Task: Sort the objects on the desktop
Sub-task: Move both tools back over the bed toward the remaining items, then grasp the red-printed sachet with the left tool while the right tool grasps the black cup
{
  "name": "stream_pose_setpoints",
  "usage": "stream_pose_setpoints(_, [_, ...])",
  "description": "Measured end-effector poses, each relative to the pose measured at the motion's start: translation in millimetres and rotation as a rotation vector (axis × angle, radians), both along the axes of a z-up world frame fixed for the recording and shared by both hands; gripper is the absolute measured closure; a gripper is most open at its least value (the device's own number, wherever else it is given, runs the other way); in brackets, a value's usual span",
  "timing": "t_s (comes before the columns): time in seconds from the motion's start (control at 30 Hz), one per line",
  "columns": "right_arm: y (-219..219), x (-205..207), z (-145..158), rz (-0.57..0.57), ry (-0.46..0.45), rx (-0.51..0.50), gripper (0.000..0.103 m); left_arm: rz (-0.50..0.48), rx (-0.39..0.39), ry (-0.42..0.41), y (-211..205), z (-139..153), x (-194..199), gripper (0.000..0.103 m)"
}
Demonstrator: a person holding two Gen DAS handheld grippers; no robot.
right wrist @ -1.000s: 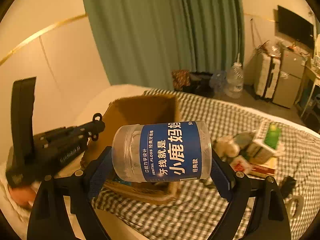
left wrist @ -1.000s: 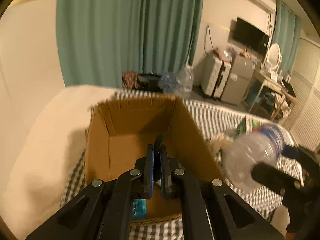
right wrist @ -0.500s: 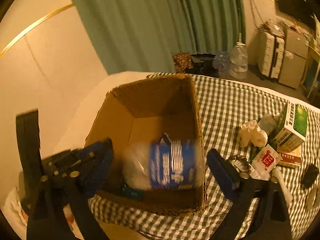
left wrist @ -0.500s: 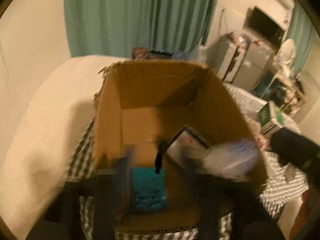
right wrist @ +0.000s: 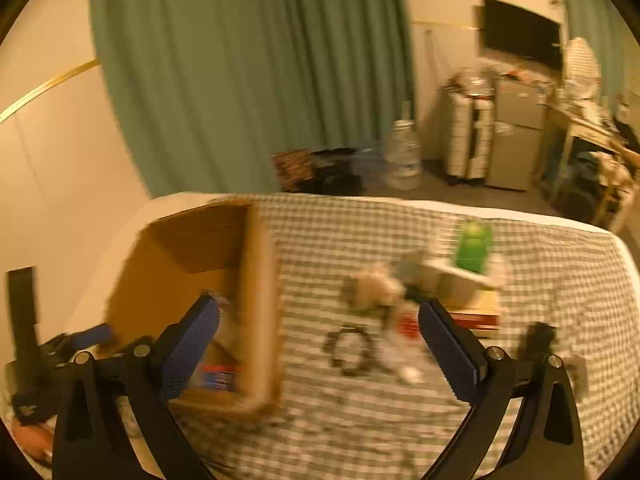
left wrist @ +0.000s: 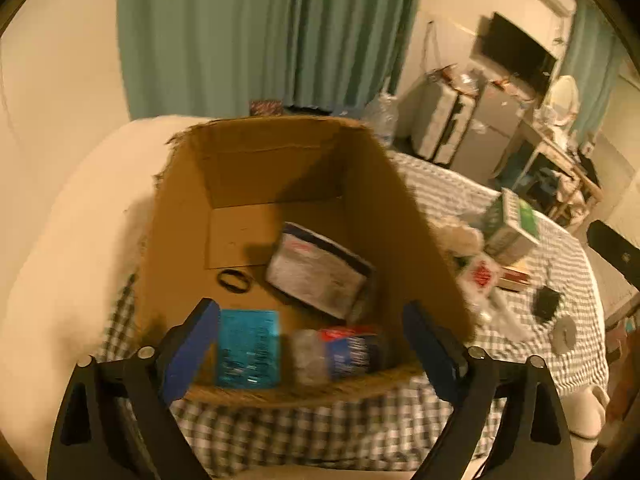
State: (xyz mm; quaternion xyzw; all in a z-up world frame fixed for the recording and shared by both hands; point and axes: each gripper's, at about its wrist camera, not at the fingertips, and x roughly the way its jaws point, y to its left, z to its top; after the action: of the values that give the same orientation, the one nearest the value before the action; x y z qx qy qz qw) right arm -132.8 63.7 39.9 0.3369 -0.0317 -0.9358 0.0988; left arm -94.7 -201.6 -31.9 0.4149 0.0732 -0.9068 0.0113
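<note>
With both hand-held grippers released — left (left wrist: 310, 344), right (right wrist: 318, 346) — I judged it best to swing the right squarely over the black ring (right wrist: 349, 350) beside the cardboard box (right wrist: 260, 300) before closing.

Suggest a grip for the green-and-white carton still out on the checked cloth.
Judgement: take the green-and-white carton across its two broad faces, coming from above with the right gripper, jaws already wide open. It sits tilted on a book, so its upper end stands free, while the crumpled tissue crowds its box-side flank.
</note>
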Motion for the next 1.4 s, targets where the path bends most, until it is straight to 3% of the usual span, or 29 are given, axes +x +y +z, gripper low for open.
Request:
stream_pose_setpoints(0.33, [147, 13, -18, -0.262, -0.019, 0.009, 0.003, -0.123, 0.069, -0.005, 116, -10, -1, 0.003])
stream_pose_setpoints(0.47, [179, 13, -27, -0.315, -0.026, -0.024, 0.003, -0.133, -0.009, 0.033, 162, -17, -6, 0.000])
stream_pose_setpoints(0.87, [210, -6, -90, -0.332, -0.139, -0.052, 0.003, -0.259, -0.112, 0.018, 239, -65, -34, 0.000])
stream_pose_setpoints(1.1, [230, -30, -122, -0.371, -0.204, -0.115, 0.003, -0.262, -0.140, -0.021, 247, -97, -82, 0.000])
stream_pose_setpoints(1.27, [237, -47, -139, -0.376, -0.242, -0.152, 0.003, -0.260, -0.107, -0.057, 245, -121, -121, 0.000])
stream_pose_setpoints(1.4, [240, -57, -150, -0.396, -0.270, -0.149, 0.003, -0.280, -0.119, -0.039, 245, -134, -140, 0.000])
